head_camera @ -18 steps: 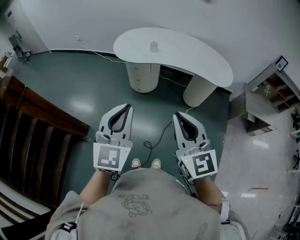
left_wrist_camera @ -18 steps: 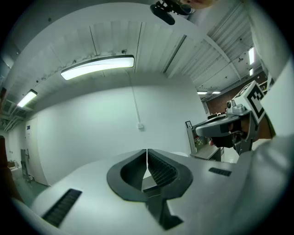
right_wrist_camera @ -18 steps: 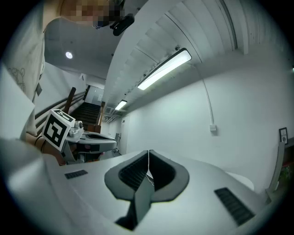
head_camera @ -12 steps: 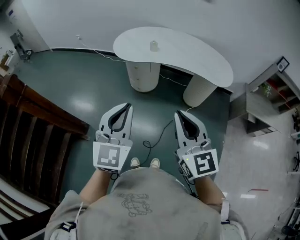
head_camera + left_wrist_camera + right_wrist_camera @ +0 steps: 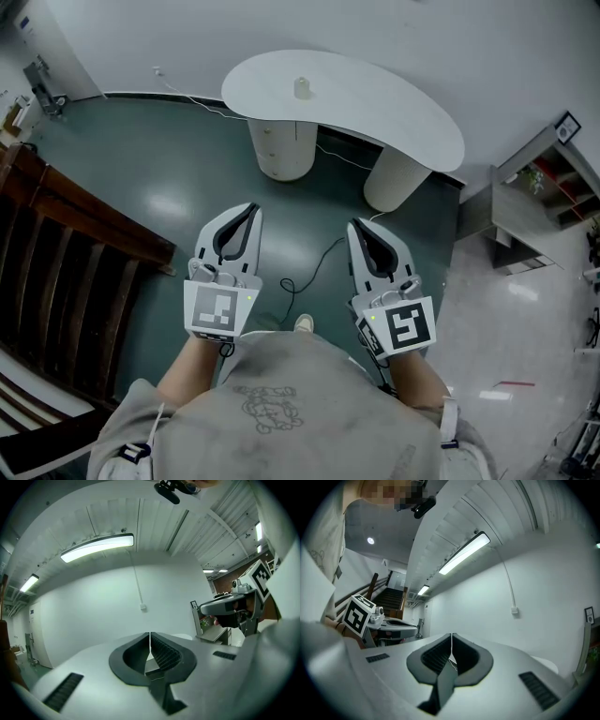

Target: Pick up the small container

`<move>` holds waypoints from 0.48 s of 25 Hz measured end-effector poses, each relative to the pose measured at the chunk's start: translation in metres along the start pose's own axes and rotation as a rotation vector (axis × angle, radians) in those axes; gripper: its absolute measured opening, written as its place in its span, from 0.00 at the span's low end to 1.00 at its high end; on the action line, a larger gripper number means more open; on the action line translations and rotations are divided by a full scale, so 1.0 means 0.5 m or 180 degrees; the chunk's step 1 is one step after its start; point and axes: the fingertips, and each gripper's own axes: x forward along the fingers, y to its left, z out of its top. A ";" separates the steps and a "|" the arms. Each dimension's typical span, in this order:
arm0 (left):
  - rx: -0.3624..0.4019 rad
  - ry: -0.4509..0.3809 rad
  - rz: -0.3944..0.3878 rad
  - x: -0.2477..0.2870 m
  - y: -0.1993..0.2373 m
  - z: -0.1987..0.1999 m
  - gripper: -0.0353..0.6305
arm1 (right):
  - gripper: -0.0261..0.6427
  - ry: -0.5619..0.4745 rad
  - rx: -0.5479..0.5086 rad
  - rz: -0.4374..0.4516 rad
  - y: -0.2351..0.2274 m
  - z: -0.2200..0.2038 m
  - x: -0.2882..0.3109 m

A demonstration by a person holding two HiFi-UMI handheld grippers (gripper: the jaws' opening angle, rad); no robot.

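Note:
A small pale container (image 5: 302, 88) stands on the white kidney-shaped table (image 5: 394, 112), far ahead of both grippers. My left gripper (image 5: 251, 208) is held low at the left, well short of the table, its jaws shut with nothing between them. To its right my right gripper (image 5: 354, 226) is also shut and holds nothing. In the left gripper view the closed jaws (image 5: 150, 633) point at a white wall. Seen from the right gripper view, the closed jaws (image 5: 452, 634) face the same wall, with the left gripper (image 5: 396, 629) beside them.
Two round white pedestals (image 5: 281, 150) carry the table over a dark green floor (image 5: 169, 159). A black cable (image 5: 309, 272) runs across the floor. A dark wooden staircase rail (image 5: 66, 253) is at the left, and a grey shelf unit (image 5: 534, 197) at the right.
The view has shifted slightly forward: the table and container sit a little higher and to the left. One shoe is now hidden under the body. Both grippers keep their pose.

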 end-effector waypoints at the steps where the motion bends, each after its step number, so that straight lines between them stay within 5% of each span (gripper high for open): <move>1: -0.0008 0.0011 0.0003 0.000 -0.003 -0.001 0.09 | 0.08 -0.0004 0.0004 -0.0007 -0.003 -0.002 -0.003; 12: 0.0014 0.0050 -0.0015 0.009 -0.019 0.006 0.09 | 0.08 0.0002 0.0047 -0.0004 -0.015 -0.013 -0.017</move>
